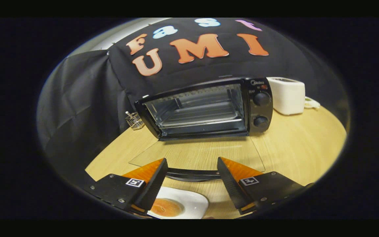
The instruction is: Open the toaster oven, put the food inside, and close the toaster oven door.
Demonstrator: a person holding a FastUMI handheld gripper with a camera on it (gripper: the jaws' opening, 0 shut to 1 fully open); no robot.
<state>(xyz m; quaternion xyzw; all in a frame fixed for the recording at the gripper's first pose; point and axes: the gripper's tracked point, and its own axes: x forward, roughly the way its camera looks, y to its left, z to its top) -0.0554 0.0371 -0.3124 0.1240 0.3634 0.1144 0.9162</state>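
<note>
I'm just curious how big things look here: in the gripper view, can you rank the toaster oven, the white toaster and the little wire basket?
1. toaster oven, door down
2. white toaster
3. wire basket
The open gripper hovers before them.

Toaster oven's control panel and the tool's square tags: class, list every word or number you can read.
Toaster oven panel: brand mark and knob labels, too small and blurred to read.
Tool tags: black-and-white patterns, no words; the open fingers flank the door handle.
</note>
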